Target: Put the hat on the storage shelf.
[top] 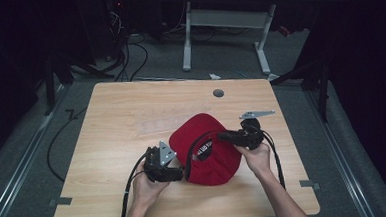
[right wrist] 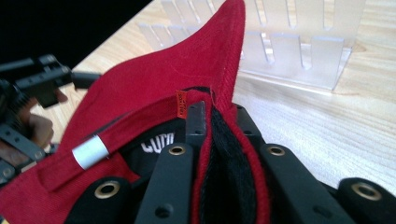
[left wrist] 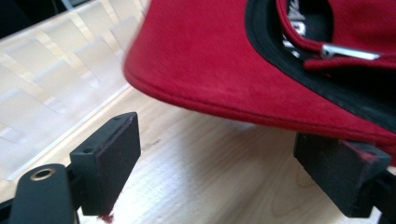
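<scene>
On the near half of the wooden table [top: 121,117], a red cap [top: 202,133], upside down, black lining showing. At its right edge, the right gripper [top: 222,135], jaws clamped tight on the cap's rim. By its left edge, the left gripper [top: 177,175], jaws spread apart, holding nothing, cap edge just above them. On the back strap, a small silver clasp [right wrist: 91,151].

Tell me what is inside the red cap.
Inside the red cap: a black sweatband, a label with white lettering, and the strap's metal clasp. The right gripper pinches the rim, covering part of it.
</scene>
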Motion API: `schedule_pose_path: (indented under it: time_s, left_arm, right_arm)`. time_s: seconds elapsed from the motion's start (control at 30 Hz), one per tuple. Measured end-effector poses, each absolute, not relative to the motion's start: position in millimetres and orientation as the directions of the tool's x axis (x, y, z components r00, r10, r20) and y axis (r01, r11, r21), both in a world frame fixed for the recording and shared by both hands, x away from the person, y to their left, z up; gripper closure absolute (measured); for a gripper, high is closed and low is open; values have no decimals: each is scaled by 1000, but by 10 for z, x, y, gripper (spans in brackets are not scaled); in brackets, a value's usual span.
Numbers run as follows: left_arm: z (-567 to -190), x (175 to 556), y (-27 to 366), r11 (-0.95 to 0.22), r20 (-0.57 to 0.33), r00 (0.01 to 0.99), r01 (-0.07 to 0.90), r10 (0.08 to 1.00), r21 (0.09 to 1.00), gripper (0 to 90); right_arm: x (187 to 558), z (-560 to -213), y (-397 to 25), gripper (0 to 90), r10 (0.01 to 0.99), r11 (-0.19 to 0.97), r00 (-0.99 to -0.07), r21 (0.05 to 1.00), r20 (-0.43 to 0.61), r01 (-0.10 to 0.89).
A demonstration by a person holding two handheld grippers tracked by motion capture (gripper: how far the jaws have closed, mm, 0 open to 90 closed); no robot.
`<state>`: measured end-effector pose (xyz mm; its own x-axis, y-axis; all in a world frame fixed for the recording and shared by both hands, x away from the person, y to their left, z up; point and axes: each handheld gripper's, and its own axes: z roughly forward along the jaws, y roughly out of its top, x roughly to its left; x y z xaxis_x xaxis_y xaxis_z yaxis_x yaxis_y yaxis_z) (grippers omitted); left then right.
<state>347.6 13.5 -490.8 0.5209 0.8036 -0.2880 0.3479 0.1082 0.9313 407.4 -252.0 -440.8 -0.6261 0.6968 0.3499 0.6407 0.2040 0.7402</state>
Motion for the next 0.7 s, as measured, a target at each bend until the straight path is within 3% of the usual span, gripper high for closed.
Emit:
schedule_pose_path:
  time_s: [0.4,0.7]
  left_arm:
    - [-4900,3395,40,22,-162,578,241,800,970,154]
    - [-4906,3395,35,-1,-125,570,216,812,976,199]
  right_arm:
    - [4079,-4432,-2468,805,706,269,-628,697,326,664]
    - [4076,-4459,-2440,803,698,276,-623,670,353,689]
